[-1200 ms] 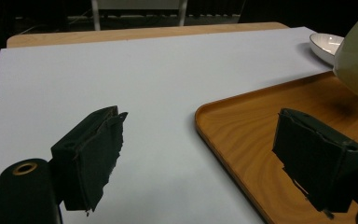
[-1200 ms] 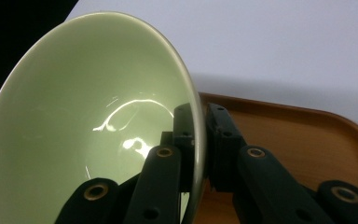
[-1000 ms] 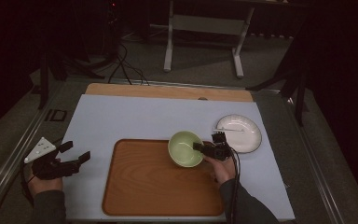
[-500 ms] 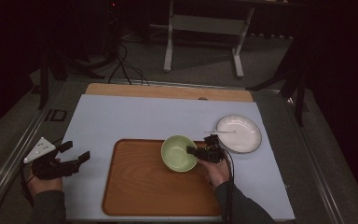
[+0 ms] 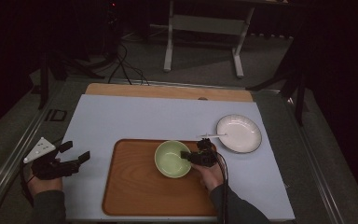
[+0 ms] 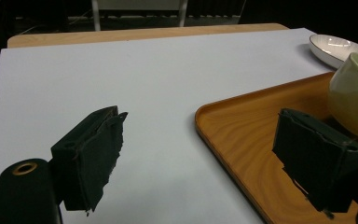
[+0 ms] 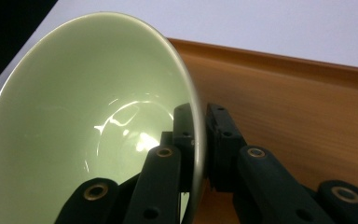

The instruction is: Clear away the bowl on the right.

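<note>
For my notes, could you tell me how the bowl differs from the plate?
The bowl is green and deep; the plate is white and shallow. The bowl is over the tray, its rim clamped by the right gripper; the plate lies untouched on the mat. Both are round and empty.

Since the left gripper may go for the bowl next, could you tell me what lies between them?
In the high view, bare white table and then the wooden tray floor separate the left gripper from the green bowl; nothing stands on that stretch.
</note>
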A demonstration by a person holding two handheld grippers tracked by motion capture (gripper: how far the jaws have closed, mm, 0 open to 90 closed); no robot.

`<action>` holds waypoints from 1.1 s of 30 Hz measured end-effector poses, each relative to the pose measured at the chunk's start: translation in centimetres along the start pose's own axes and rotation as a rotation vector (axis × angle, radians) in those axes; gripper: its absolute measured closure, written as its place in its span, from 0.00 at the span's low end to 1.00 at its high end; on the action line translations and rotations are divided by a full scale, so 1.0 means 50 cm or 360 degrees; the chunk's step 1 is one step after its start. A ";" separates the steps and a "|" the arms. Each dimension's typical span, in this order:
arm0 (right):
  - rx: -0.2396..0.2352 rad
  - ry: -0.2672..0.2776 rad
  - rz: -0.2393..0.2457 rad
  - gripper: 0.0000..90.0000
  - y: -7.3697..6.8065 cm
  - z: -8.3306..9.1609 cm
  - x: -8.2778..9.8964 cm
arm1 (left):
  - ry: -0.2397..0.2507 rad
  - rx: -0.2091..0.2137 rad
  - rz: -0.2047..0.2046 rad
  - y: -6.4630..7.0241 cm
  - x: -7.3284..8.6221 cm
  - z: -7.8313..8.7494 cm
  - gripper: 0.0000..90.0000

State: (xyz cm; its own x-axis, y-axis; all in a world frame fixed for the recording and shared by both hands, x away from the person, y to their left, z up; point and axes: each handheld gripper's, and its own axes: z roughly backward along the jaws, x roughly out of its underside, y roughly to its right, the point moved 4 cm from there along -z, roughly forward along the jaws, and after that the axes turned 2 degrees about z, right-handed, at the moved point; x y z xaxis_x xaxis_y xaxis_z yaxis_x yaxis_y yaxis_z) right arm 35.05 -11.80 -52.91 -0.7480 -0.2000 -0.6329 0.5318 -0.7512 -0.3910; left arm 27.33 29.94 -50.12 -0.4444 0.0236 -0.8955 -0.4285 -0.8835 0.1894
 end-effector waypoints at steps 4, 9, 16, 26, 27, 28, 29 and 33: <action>-0.0007 -0.0020 0.0018 0.92 -0.009 -0.006 0.007 | -0.0001 0.0000 -0.0001 0.000 0.000 0.000 0.17; 0.0004 -0.0042 0.0027 0.92 -0.013 -0.011 0.014 | 0.0004 0.0000 -0.0001 0.000 0.000 0.001 0.17; 0.0003 -0.0076 0.0045 0.92 -0.019 -0.017 0.024 | 0.0003 0.0001 -0.0001 0.000 0.000 0.001 0.17; -0.0010 -0.0122 0.0040 0.92 -0.027 -0.020 0.035 | 0.0004 0.0001 -0.0001 0.000 0.000 0.002 0.17; -0.0010 -0.0129 0.0042 0.92 -0.027 -0.019 0.036 | 0.0004 0.0000 0.0000 0.000 0.000 0.002 0.17; -0.0010 -0.0129 0.0042 0.92 -0.027 -0.019 0.036 | 0.0004 0.0000 -0.0001 0.000 0.000 0.001 0.17; -0.0006 -0.0138 0.0049 0.92 -0.029 -0.018 0.037 | 0.0004 0.0000 -0.0002 0.000 0.000 0.001 0.17; -0.0010 -0.0157 0.0066 0.92 -0.031 -0.017 0.039 | 0.0002 0.0001 -0.0001 0.001 0.000 0.001 0.17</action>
State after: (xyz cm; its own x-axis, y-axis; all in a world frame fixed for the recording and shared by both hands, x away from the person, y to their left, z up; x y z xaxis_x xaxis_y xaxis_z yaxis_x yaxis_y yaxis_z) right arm 33.09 -10.46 -54.12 -0.7608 -0.2920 -0.5796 0.5650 -0.7373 -0.3703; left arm 27.29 29.93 -50.11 -0.4432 0.0236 -0.8961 -0.4291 -0.8833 0.1890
